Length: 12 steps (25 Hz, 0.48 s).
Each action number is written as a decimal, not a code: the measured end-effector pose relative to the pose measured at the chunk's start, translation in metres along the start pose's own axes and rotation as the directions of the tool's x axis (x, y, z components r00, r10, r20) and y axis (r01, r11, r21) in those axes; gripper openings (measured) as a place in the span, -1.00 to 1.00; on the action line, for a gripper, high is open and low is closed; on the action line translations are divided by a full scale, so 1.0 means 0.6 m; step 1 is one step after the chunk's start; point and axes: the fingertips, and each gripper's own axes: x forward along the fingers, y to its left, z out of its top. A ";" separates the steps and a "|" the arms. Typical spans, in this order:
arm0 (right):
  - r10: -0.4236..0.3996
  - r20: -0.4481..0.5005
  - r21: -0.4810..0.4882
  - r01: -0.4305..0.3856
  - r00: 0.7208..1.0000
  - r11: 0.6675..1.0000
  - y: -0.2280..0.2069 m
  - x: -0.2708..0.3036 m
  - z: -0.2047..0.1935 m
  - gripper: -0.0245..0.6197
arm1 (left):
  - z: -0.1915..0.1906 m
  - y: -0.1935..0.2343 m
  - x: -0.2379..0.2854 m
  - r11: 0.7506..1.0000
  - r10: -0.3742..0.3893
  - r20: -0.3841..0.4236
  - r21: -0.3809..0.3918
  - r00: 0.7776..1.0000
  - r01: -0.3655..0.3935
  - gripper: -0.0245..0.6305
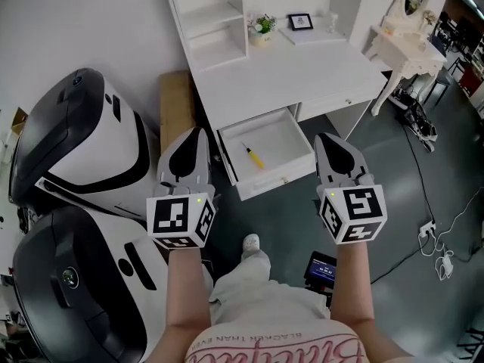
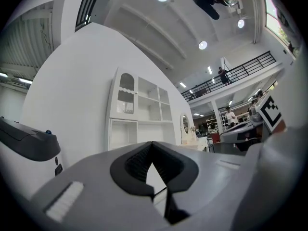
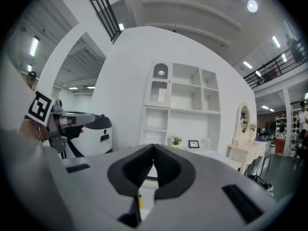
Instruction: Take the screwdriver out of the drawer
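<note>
Screwdriver lies loose in the open drawer, 12 o'clock from me. Left gripper at its 9, right gripper at its 3, both w/ jaws together, empty. Risk: reaching in closed, I'd shove it toward the back

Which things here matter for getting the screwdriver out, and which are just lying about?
For the job:
screwdriver, lying in the open drawer
left hand-held gripper and right hand-held gripper, both shut and empty

Lying about:
potted plant and picture frame on the desk
dressing table
black-and-white machines
floor cables
</note>
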 end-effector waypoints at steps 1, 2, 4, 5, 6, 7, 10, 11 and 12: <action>-0.001 0.000 0.000 0.001 1.000 1.000 -0.003 0.021 0.004 -0.90 | -0.002 0.016 0.016 1.000 0.007 0.000 -0.003 1.000 -0.007 -0.92; 0.000 0.000 0.000 0.000 1.000 1.000 -0.004 0.042 0.007 -0.90 | -0.004 0.031 0.032 1.000 0.014 0.000 -0.007 1.000 -0.014 -0.92; 0.008 -0.004 -0.003 -0.008 1.000 1.000 -0.006 0.081 0.011 -0.90 | -0.011 0.059 0.061 1.000 0.025 -0.003 -0.012 1.000 -0.025 -0.92; 0.011 -0.009 -0.005 -0.011 1.000 1.000 -0.006 0.099 0.010 -0.90 | -0.015 0.072 0.074 0.999 0.029 -0.006 -0.015 1.000 -0.029 -0.92; 0.013 -0.015 -0.006 -0.013 1.000 1.000 -0.007 0.117 0.009 -0.90 | -0.020 0.084 0.086 0.999 0.033 -0.009 -0.018 0.999 -0.033 -0.92; 0.014 -0.022 -0.006 -0.014 1.000 1.000 -0.007 0.134 0.007 -0.90 | -0.025 0.097 0.097 0.999 0.037 -0.012 -0.022 0.999 -0.037 -0.92; 0.015 -0.034 -0.009 -0.015 0.999 1.000 -0.005 0.181 0.008 -0.90 | -0.036 0.135 0.124 0.998 0.049 -0.017 -0.033 0.999 -0.050 -0.92; 0.014 -0.035 -0.010 -0.015 0.999 1.000 -0.005 0.196 0.010 -0.90 | -0.038 0.146 0.133 0.998 0.053 -0.017 -0.036 0.998 -0.053 -0.92; 0.014 -0.035 -0.007 -0.014 0.999 1.000 -0.005 0.209 0.012 -0.90 | -0.040 0.157 0.141 0.998 0.056 -0.017 -0.040 0.998 -0.056 -0.92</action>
